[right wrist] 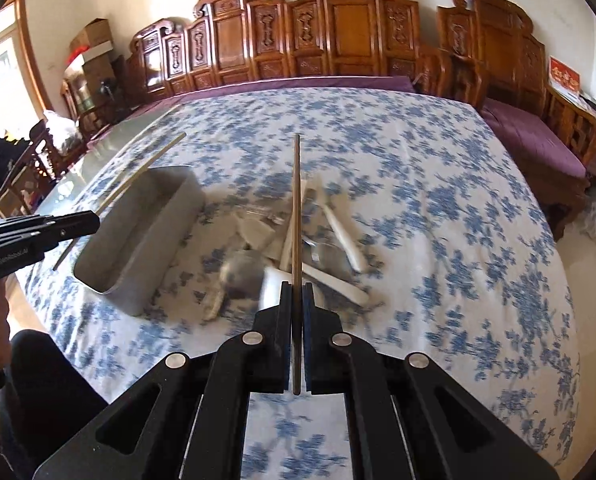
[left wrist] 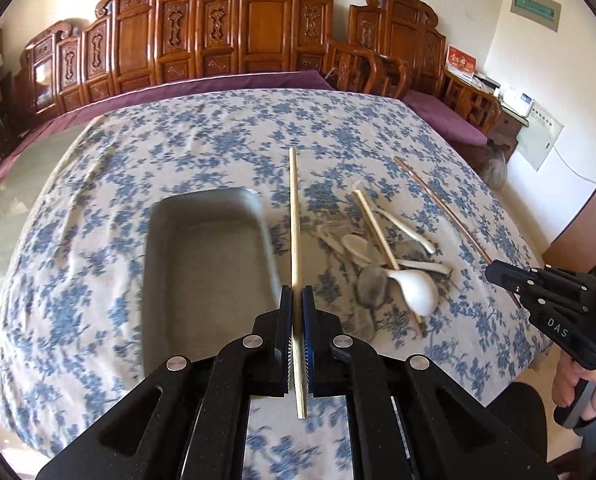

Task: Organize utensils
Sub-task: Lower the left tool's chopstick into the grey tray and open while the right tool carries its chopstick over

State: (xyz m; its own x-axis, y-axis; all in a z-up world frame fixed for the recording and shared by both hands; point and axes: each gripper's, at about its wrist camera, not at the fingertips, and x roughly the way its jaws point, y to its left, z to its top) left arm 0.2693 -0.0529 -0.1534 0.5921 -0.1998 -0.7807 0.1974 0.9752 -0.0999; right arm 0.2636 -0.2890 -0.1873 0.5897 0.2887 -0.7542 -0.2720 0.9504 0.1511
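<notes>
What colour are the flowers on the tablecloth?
Blue, on the white floral tablecloth; right wrist view shows it best.

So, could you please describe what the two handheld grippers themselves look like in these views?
Both are matte black, angular linkage frames with round silver pivot bolts and cut-out slots. The left gripper has flat, narrow fingers with blue ribbed pads; the right gripper looks the same. From the side, the right one bears white "DAS" lettering on its body, and the left one carries small white lettering that is too blurred to read.

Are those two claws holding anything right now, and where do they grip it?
Yes. The left claw pinches a pale chopstick near its lower end; the right claw pinches a darker chopstick likewise.
</notes>
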